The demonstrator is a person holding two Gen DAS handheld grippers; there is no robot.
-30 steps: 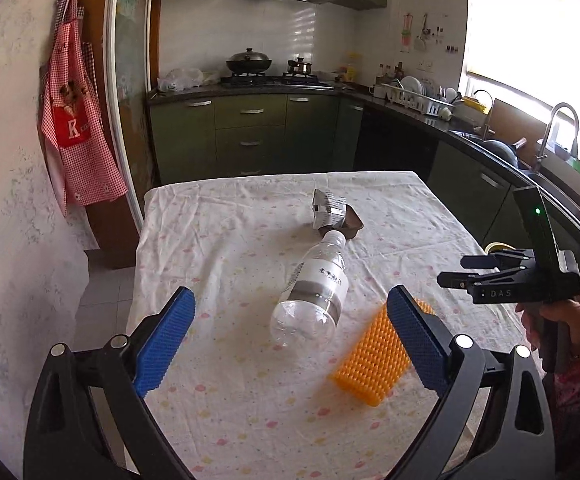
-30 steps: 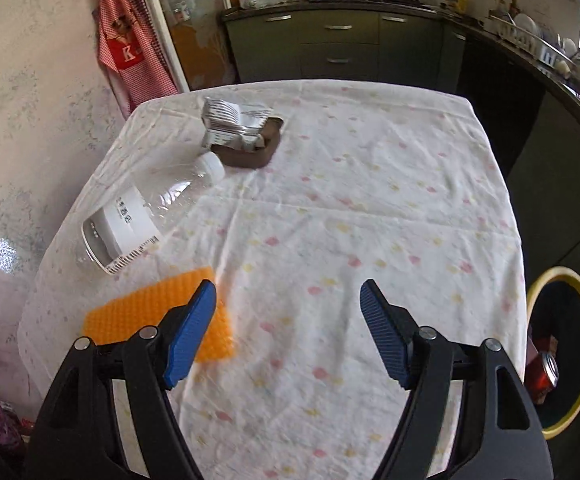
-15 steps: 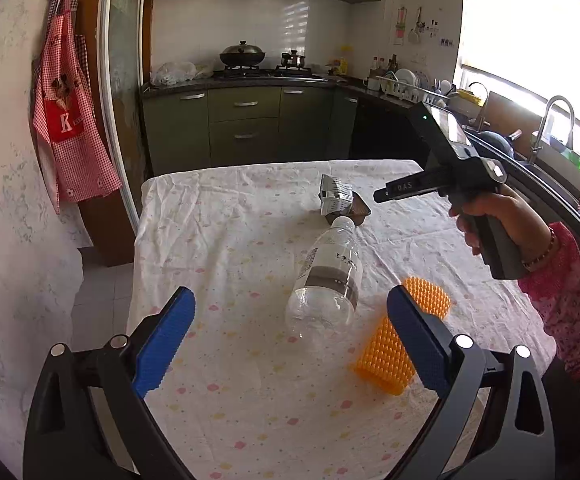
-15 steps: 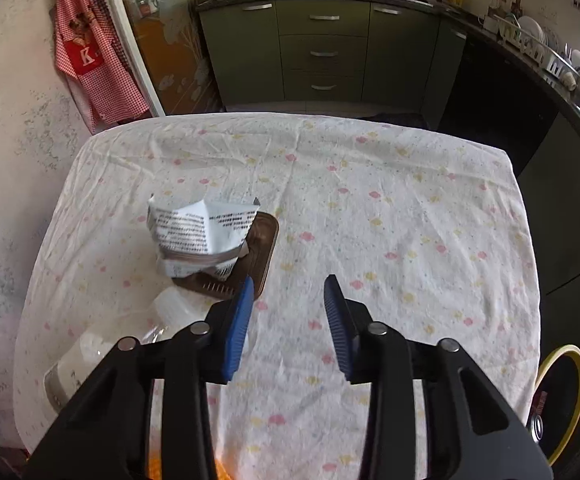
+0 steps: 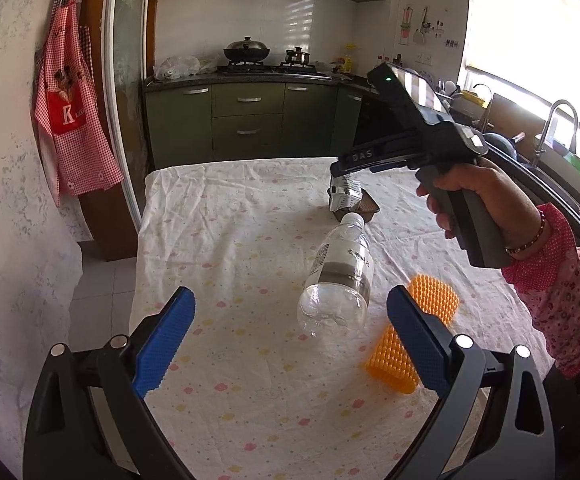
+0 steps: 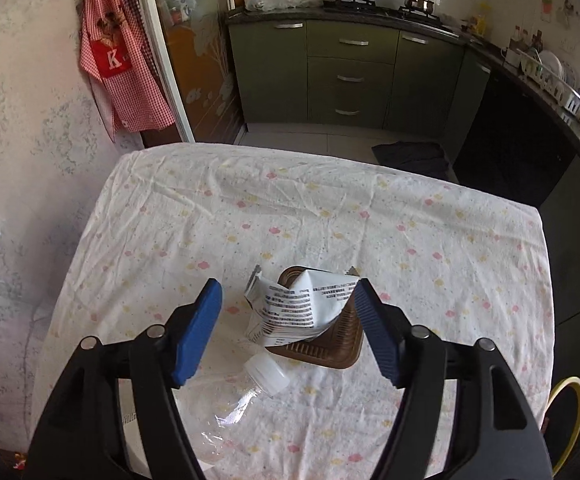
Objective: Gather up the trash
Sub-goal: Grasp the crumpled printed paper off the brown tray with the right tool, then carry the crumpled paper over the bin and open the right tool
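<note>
A crumpled white printed wrapper [image 6: 302, 308] lies on a brown ridged tray [image 6: 322, 350] on the flowered tablecloth [image 6: 330, 208]. My right gripper [image 6: 288, 328] is open, its blue pads on either side of the wrapper, just above it. An empty clear plastic bottle [image 5: 340, 280] with a white cap [image 6: 268, 376] lies on its side just nearer than the tray. An orange spiky pad [image 5: 414, 336] lies beside the bottle. My left gripper [image 5: 290, 340] is open and empty near the table's near edge. In the left wrist view the right gripper's body hovers over the wrapper [image 5: 344, 194].
A yellow-rimmed bin [image 6: 566, 412] stands on the floor right of the table. Green kitchen cabinets [image 6: 350, 76] and a stove line the far wall. A red checked apron [image 6: 118, 60] hangs at the left by a glass door.
My right gripper has moved forward over the wrapper and tray and opened wider around them. The left gripper has stayed open, hardly moving.
</note>
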